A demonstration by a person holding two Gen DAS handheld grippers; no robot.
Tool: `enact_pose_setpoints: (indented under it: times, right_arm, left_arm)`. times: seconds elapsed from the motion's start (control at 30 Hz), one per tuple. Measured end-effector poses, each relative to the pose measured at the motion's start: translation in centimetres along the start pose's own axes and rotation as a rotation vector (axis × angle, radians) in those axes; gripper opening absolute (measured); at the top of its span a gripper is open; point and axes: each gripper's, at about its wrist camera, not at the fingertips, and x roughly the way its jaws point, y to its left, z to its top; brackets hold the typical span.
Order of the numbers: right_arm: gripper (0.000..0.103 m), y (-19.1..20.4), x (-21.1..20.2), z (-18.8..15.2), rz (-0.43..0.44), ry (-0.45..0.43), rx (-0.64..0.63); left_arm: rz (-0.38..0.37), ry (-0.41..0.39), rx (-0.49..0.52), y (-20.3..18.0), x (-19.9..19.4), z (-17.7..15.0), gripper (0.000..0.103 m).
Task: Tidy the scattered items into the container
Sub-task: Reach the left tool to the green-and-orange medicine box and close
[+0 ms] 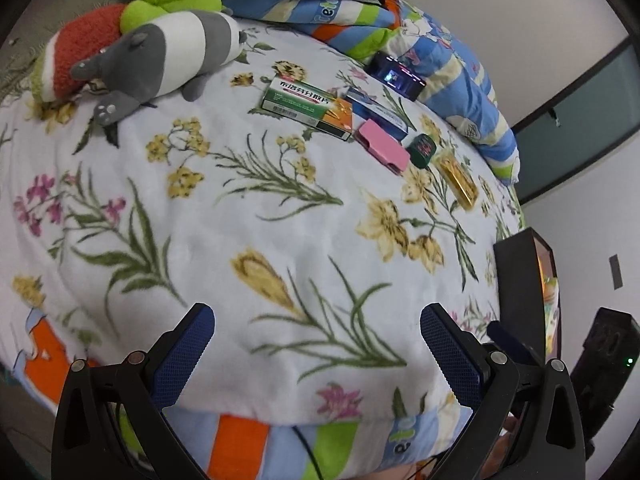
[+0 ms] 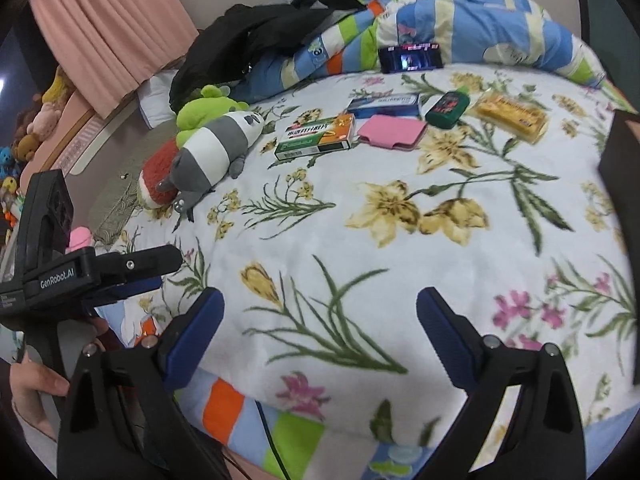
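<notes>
Small items lie in a row on a flowered blanket [image 1: 240,216]: a green and orange medicine box [image 1: 308,105] [image 2: 316,137], a blue box [image 1: 378,111] [image 2: 384,106], a pink case [image 1: 383,147] [image 2: 392,131], a dark green bottle [image 1: 421,150] [image 2: 447,109] and a yellow packet [image 1: 460,179] [image 2: 512,116]. A dark container [image 1: 524,280] [image 2: 620,152] stands at the right edge. My left gripper [image 1: 316,344] is open over the blanket's near edge, with nothing between its fingers. My right gripper [image 2: 320,328] is open too, holding nothing. The left gripper's body [image 2: 60,272] shows at the left of the right wrist view.
A grey and white plush [image 1: 160,60] [image 2: 216,148] lies by a red and a green plush at the left. A lit phone [image 1: 394,76] [image 2: 410,58] leans on a striped quilt [image 1: 460,80] [image 2: 460,20] at the back. Black clothing [image 2: 248,48] lies behind. A pink curtain [image 2: 108,28] hangs at the far left.
</notes>
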Motion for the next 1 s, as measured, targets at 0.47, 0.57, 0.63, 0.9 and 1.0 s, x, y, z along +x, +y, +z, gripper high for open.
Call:
enact_pose_setpoints:
  times: [0.47, 0.57, 0.63, 0.9, 1.0]
  right_arm:
    - [0.090, -2.6, 11.2, 6.2, 0.219, 0.077, 0.201]
    - [0.089, -3.4, 13.8, 7.5, 0.261, 0.082, 0.251]
    - [0.089, -3.8, 15.2, 8.6, 0.286, 0.076, 0.282]
    - [0.083, -6.3, 21.5, 12.5, 0.416, 0.096, 0.464]
    - [0.082, -7.1, 23.1, 13.5, 0.417, 0.095, 0.509]
  left_arm:
    - [-0.066, 0.067, -0.110, 4.7, 7.3, 7.2, 0.083]
    - [-0.055, 0.067, -0.112, 5.6, 8.7, 8.8, 0.081]
    - [-0.066, 0.070, -0.120, 6.2, 9.5, 9.9, 0.081]
    - [-0.199, 0.089, -0.203, 8.2, 13.6, 15.2, 0.081]
    - [-0.242, 0.092, -0.245, 8.9, 15.0, 16.9, 0.081]
